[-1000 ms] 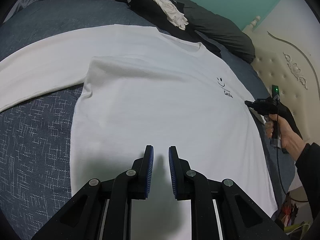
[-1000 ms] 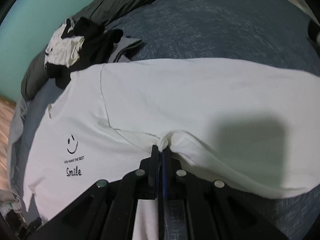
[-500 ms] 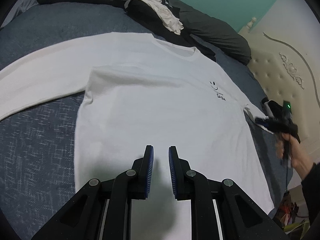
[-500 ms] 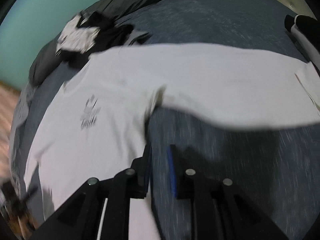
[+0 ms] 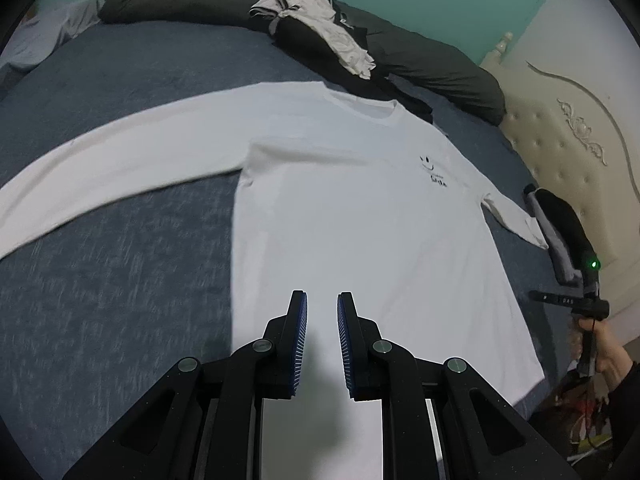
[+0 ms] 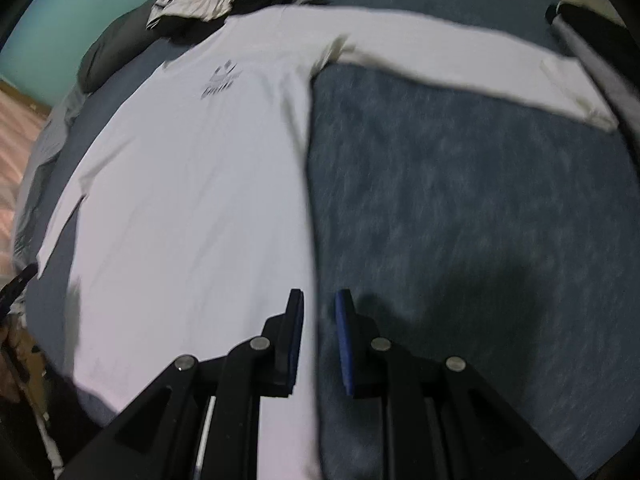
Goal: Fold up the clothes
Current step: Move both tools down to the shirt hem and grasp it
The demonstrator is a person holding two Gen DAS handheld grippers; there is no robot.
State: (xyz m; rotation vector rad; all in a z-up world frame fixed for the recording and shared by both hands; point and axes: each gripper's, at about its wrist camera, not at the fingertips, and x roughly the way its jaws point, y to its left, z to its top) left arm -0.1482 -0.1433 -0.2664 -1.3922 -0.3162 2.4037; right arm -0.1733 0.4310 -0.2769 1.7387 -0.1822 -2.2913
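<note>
A white long-sleeved shirt (image 5: 340,200) with a small smiley print lies flat, face up, on the blue bedspread (image 5: 100,264), both sleeves spread out sideways. My left gripper (image 5: 322,300) hovers open above the shirt's lower middle, holding nothing. In the right wrist view the same shirt (image 6: 192,184) fills the left half, one sleeve (image 6: 460,60) stretched to the right. My right gripper (image 6: 318,298) is open over the shirt's right side edge, its fingers empty. From the left wrist view the right gripper (image 5: 568,300) shows at the far right, held in a hand (image 5: 600,348).
A pile of black and white clothes (image 5: 320,40) and a long dark pillow (image 5: 432,64) lie at the back of the bed. A cream tufted headboard (image 5: 568,152) stands at the right. A black and grey garment (image 5: 560,224) lies beside the sleeve's cuff.
My right gripper let go of the pinched fabric near the armpit, opened, and drew back toward the shirt's lower side edge. The sleeve now lies flat. The left gripper rose slightly.
</note>
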